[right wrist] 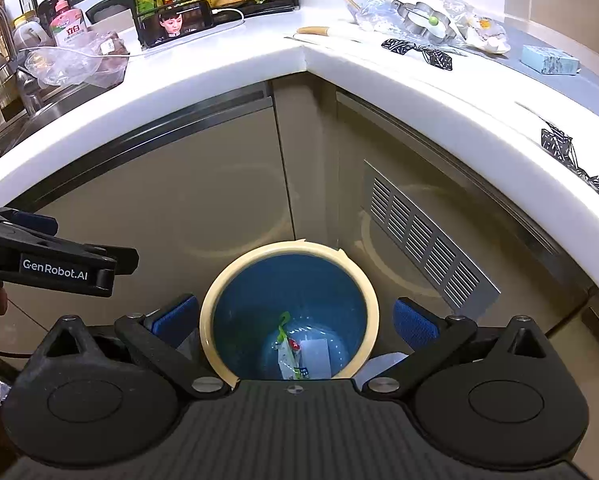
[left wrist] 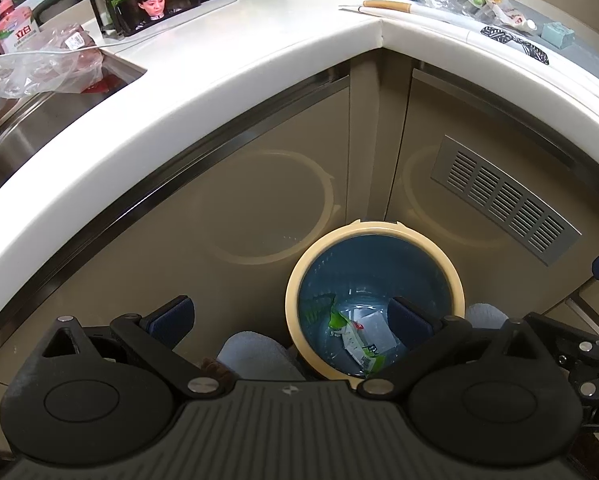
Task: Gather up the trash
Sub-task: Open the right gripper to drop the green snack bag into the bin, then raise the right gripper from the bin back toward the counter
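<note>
A round bin with a cream rim (left wrist: 293,280) and a blue inside stands on the floor in the cabinet corner. Several wrappers (left wrist: 359,340), green, white and red, lie at its bottom. My left gripper (left wrist: 291,318) hovers open above the bin's left side and holds nothing. My right gripper (right wrist: 295,322) hangs open directly over the bin's rim (right wrist: 219,292), its blue pads (right wrist: 413,324) spread wide and empty, with the wrappers (right wrist: 293,354) far below. On the counter lie black-and-white patterned wrappers (right wrist: 419,54) and another (right wrist: 559,148).
The white L-shaped counter (right wrist: 219,76) curves above the bin. On it are a clear plastic bag (right wrist: 79,64) by the sink, a phone (right wrist: 179,22) against a bottle rack, a bagged metal item (right wrist: 419,20) and a blue block (right wrist: 549,60). A vent grille (right wrist: 427,240) is set in the right cabinet door.
</note>
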The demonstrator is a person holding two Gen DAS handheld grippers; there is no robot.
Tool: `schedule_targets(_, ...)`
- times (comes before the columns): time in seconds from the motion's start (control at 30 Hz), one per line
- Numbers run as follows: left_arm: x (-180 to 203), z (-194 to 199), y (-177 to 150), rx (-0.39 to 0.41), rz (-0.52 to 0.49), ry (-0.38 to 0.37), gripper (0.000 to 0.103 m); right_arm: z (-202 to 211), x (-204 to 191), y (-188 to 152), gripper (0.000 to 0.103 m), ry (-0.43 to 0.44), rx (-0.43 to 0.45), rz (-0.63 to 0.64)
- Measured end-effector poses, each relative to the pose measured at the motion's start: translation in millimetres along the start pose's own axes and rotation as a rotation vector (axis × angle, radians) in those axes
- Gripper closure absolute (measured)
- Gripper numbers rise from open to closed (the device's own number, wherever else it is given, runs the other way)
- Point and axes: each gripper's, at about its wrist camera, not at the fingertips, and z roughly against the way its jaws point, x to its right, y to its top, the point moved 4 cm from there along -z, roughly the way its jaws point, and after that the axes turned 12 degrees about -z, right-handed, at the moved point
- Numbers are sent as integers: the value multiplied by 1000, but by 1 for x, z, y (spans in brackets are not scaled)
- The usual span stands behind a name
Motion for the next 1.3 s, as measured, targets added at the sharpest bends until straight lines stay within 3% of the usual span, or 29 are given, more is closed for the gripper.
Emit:
schedule_targets(0.9, 2, -19, 1, -52, -30, 10, 0, -18, 9, 2, 0, 22, -58, -35)
schedule_targets(1.1, -9, -13, 13, -31, -19, 31, 0, -9, 15, 11, 0, 45, -3, -50)
schedule_targets(1.3, -24, -1, 34, 13, 12, 59, 0, 15, 23, 41, 0, 100, 90, -83)
